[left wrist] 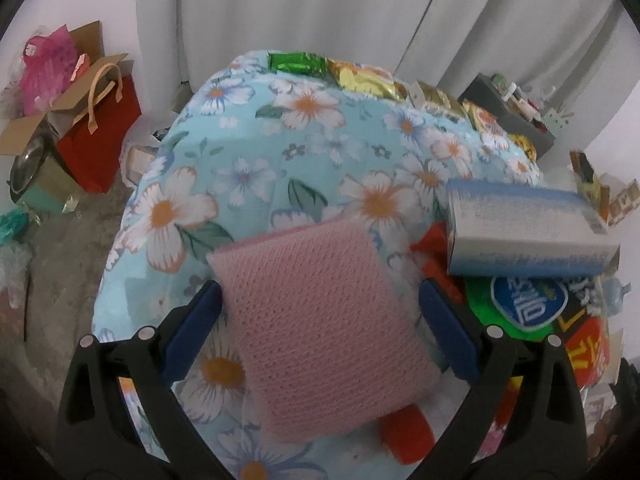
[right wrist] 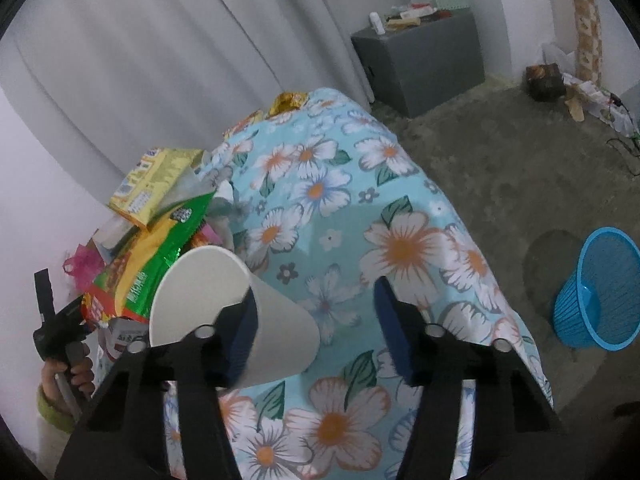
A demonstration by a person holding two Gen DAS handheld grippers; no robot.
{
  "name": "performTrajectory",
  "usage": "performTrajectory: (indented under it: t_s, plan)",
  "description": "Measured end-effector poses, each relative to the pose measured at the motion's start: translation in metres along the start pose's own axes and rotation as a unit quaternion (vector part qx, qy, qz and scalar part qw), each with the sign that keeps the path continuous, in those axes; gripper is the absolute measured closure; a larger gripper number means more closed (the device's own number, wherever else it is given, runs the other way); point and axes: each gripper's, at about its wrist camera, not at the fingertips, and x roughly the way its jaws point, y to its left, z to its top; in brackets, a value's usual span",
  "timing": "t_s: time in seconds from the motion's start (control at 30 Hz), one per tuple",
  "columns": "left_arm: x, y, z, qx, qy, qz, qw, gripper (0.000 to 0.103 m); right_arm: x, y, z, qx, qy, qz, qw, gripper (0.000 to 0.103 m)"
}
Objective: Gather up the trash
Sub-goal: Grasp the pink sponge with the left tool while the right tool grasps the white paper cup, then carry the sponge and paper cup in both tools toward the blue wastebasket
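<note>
In the left wrist view my left gripper [left wrist: 320, 332] is open, its blue pads on either side of a pink knitted sponge [left wrist: 320, 320] lying on the floral tablecloth [left wrist: 248, 160]; whether the pads touch it I cannot tell. A blue-grey box [left wrist: 524, 232] and snack wrappers [left wrist: 528, 312] lie to the right. In the right wrist view my right gripper [right wrist: 316, 328] is open; a white paper cup [right wrist: 232, 312] lies on its side against the left finger, rim toward the camera. A blue plastic basket [right wrist: 600, 288] stands on the floor at right.
Wrappers and a yellow box [right wrist: 156, 184] pile along the table's left edge in the right wrist view. A red gift bag [left wrist: 100, 136] and cardboard boxes stand on the floor at left. A grey cabinet [right wrist: 424, 56] stands by the curtain.
</note>
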Motion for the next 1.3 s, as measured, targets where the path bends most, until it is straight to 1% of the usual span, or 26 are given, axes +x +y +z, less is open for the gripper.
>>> performTrajectory:
  t_s: [0.03,0.07,0.1,0.13,0.23,0.27,0.43,0.57,0.73,0.83,0.87,0.97,1.03,1.13,1.17,1.2,1.27,1.3]
  plan:
    - [0.000,0.000,-0.002,0.001,0.004,0.001,1.0000,0.010,0.000,0.000,0.000,-0.002,0.000,0.001,1.000,0.059]
    - [0.002,0.001,-0.004,0.002,0.009,0.001,1.0000,0.016,0.000,0.001,-0.001,-0.004,0.000,0.000,1.000,0.064]
    - [0.002,0.001,-0.006,0.002,0.012,-0.003,0.9999,0.017,-0.001,0.001,-0.001,-0.006,0.001,-0.002,1.000,0.066]
    - [0.001,0.002,-0.007,0.000,0.013,-0.004,0.9999,0.019,-0.001,0.001,-0.002,-0.007,0.001,-0.003,1.000,0.070]
    - [-0.005,0.004,-0.009,-0.007,0.006,-0.006,0.9999,0.022,-0.003,0.002,-0.005,-0.010,0.006,-0.006,1.000,0.089]
    - [-0.007,0.004,-0.009,-0.008,0.003,-0.005,0.9999,0.023,-0.004,0.003,-0.006,-0.011,0.007,-0.007,1.000,0.093]
    - [-0.028,0.012,-0.015,-0.021,-0.018,-0.028,0.9992,0.026,-0.015,0.007,-0.010,-0.021,-0.008,-0.023,0.999,0.095]
    - [-0.052,0.021,-0.025,-0.035,-0.036,-0.044,0.9978,0.027,-0.036,0.013,-0.016,-0.031,-0.024,-0.028,0.999,0.095]
    - [-0.107,0.027,-0.047,-0.033,-0.073,-0.064,0.9947,0.027,-0.077,0.023,-0.026,-0.051,-0.057,-0.036,0.996,0.096]
    - [-0.140,0.015,-0.062,-0.016,-0.095,-0.082,0.9920,0.027,-0.106,0.020,-0.033,-0.051,-0.082,-0.044,0.994,0.096]
    - [-0.152,0.006,-0.067,-0.005,-0.102,-0.096,0.9902,0.027,-0.115,0.018,-0.036,-0.049,-0.091,-0.049,0.993,0.096]
    - [-0.172,-0.026,-0.074,0.035,-0.112,-0.126,0.9851,0.026,-0.147,0.000,-0.042,-0.032,-0.120,-0.069,0.990,0.096]
    - [-0.180,-0.059,-0.079,0.070,-0.108,-0.161,0.9786,0.026,-0.169,-0.019,-0.046,-0.014,-0.139,-0.089,0.986,0.096]
    - [-0.177,-0.127,-0.081,0.129,-0.081,-0.222,0.9631,0.025,-0.198,-0.055,-0.053,0.021,-0.162,-0.128,0.978,0.096]
    - [-0.175,-0.143,-0.082,0.142,-0.074,-0.234,0.9591,0.025,-0.204,-0.064,-0.055,0.030,-0.166,-0.139,0.976,0.096]
    - [-0.171,-0.175,-0.084,0.170,-0.061,-0.254,0.9502,0.025,-0.213,-0.080,-0.057,0.043,-0.171,-0.154,0.972,0.096]
    - [-0.164,-0.224,-0.088,0.210,-0.042,-0.276,0.9369,0.025,-0.224,-0.105,-0.060,0.061,-0.178,-0.183,0.965,0.096]
    - [-0.156,-0.258,-0.093,0.236,-0.029,-0.285,0.9286,0.025,-0.228,-0.121,-0.061,0.074,-0.177,-0.197,0.961,0.096]
